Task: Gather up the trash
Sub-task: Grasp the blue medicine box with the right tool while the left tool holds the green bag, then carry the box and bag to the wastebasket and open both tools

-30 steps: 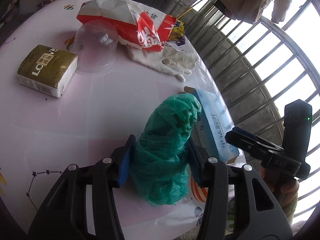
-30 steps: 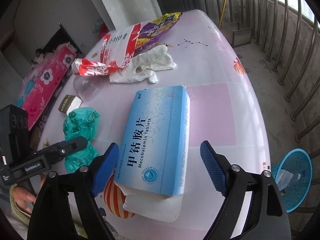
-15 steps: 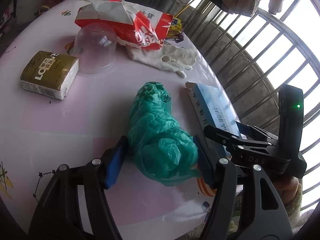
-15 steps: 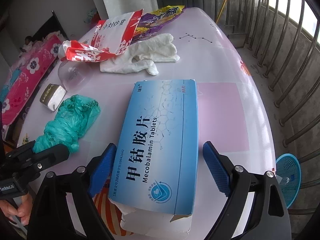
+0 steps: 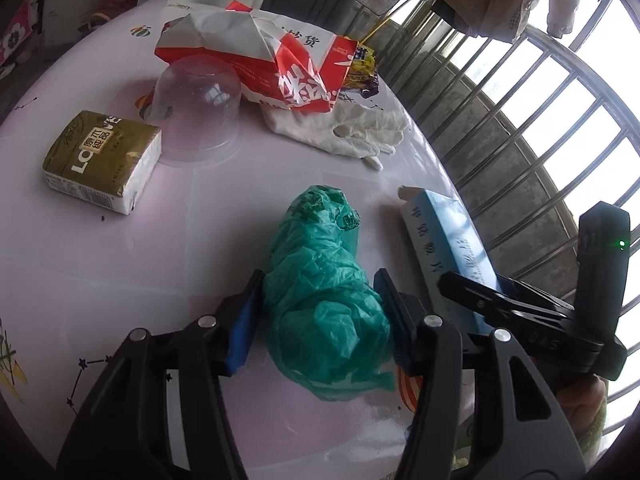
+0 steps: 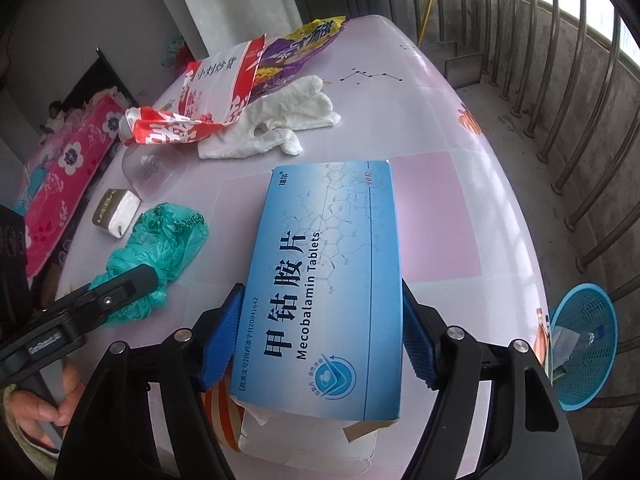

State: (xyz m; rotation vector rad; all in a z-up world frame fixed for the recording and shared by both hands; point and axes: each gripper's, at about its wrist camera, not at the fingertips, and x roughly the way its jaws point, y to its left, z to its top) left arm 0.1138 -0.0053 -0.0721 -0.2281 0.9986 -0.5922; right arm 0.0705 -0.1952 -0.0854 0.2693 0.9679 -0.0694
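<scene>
A crumpled green plastic bag [image 5: 320,280] lies on the pink table [image 5: 100,280]. My left gripper [image 5: 320,294] straddles its near end; the jaws are closing and both blue pads touch the bag's sides. Right of it lies a blue tablet box [image 6: 328,272], its torn near end over the table edge. My right gripper [image 6: 320,292] has the box between its closing jaws, pads against both long sides. In the right wrist view the green bag [image 6: 160,248] and left gripper [image 6: 112,296] sit at the left. The box [image 5: 452,232] also shows in the left wrist view.
Farther back lie a red and white snack bag [image 5: 280,60], an upturned clear cup [image 5: 200,112], a gold tissue pack [image 5: 104,160], white gloves [image 5: 352,132] and a purple wrapper [image 6: 296,52]. A blue basket [image 6: 584,344] stands on the floor by the railing [image 6: 560,100].
The green bag, held upright in my left jaws a second ago, now lies flat; the jaws widened and came in again. My right jaws have narrowed onto the box sides.
</scene>
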